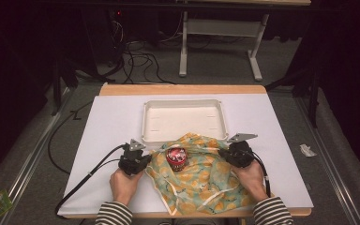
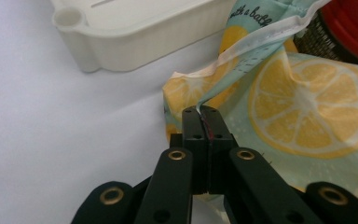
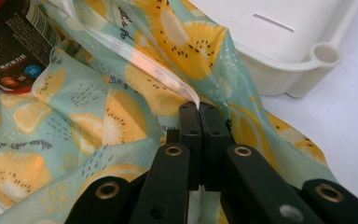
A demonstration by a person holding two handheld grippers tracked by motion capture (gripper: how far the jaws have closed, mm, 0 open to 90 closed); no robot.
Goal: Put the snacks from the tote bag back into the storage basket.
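left tongs (image 2: 200, 111) clenched on cloth (image 1: 201, 176) hem | right tongs (image 3: 199, 107) likewise | can (image 1: 176, 157) on cloth, wrapping barely begun

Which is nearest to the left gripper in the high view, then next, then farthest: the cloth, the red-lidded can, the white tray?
1. cloth: its edge is pinched in the left gripper.
2. red-lidded can: on the cloth, toward the middle.
3. white tray: behind the cloth, at the table's far side.
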